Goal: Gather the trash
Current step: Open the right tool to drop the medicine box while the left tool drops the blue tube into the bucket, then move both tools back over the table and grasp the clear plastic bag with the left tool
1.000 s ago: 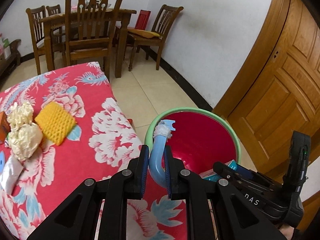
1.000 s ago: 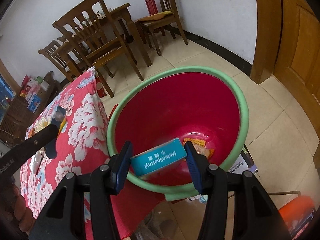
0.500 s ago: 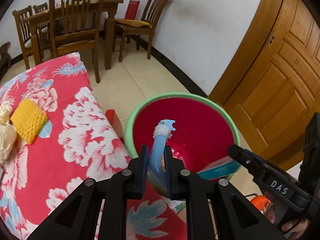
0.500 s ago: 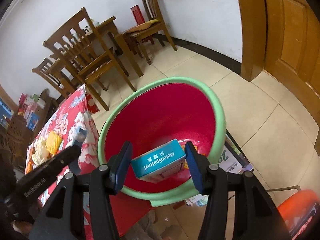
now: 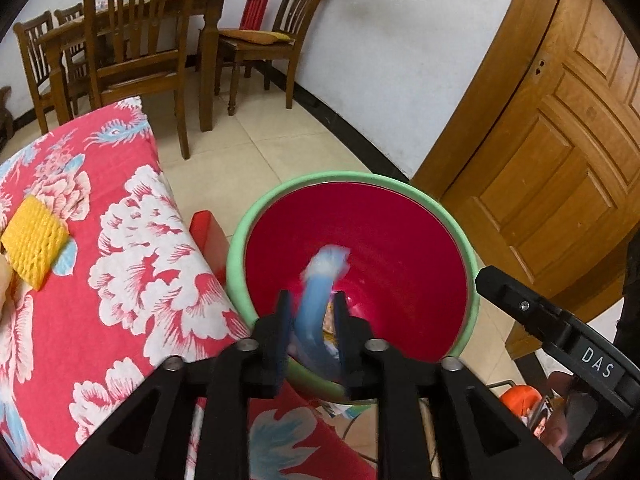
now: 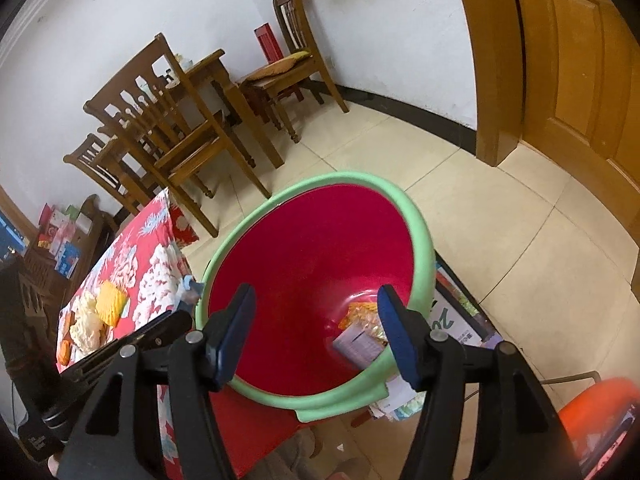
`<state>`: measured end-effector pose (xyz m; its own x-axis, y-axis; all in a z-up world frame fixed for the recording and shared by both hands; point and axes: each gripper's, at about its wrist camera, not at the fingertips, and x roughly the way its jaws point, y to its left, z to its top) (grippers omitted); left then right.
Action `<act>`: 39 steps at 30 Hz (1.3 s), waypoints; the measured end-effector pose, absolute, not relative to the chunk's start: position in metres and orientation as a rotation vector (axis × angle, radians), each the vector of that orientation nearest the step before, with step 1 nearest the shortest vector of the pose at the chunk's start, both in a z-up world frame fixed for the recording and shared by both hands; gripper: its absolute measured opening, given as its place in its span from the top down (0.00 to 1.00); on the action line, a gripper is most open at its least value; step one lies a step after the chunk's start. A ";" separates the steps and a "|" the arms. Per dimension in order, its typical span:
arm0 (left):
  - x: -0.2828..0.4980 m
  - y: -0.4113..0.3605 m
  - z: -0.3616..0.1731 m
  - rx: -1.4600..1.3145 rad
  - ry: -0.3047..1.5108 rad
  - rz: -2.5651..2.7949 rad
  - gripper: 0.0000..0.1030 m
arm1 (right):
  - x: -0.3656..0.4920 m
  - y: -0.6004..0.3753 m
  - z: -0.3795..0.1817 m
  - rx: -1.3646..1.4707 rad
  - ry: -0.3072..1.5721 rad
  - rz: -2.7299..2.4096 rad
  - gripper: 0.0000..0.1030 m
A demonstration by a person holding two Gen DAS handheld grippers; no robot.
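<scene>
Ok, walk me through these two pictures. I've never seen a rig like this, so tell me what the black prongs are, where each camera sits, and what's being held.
There is no robot here. A person carries a two-finger gripper in each hand, and a wide-angle camera on each one looks forward along its fingers, so the black prongs at the bottom of each picture are the fingers themselves.

One picture looks along the left gripper. Its jaws are opening, with a blurred blue toothbrush between them, above the red bin with a green rim.

The other looks along the right gripper. Its jaws are opening too, with nothing between them; a small box lies inside the bin among wrappers.

Beside the bin, a red floral tablecloth carries a yellow foam net and crumpled paper.
</scene>
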<state>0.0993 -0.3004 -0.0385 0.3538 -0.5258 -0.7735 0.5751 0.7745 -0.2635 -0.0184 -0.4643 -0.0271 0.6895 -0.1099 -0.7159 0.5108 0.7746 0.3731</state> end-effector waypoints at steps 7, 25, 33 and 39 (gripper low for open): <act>0.092 -0.296 -0.029 0.051 0.942 -0.720 0.50 | -0.019 -0.464 -0.025 0.598 0.734 -0.367 0.37; 0.082 -0.223 -0.001 -0.009 0.874 -0.619 0.50 | -0.015 -0.426 -0.009 0.564 0.728 -0.273 0.37; 0.083 -0.183 0.002 -0.038 0.865 -0.550 0.50 | -0.005 -0.391 -0.005 0.516 0.751 -0.189 0.37; 0.087 -0.153 0.002 -0.062 0.862 -0.492 0.50 | -0.001 -0.368 -0.002 0.486 0.759 -0.140 0.37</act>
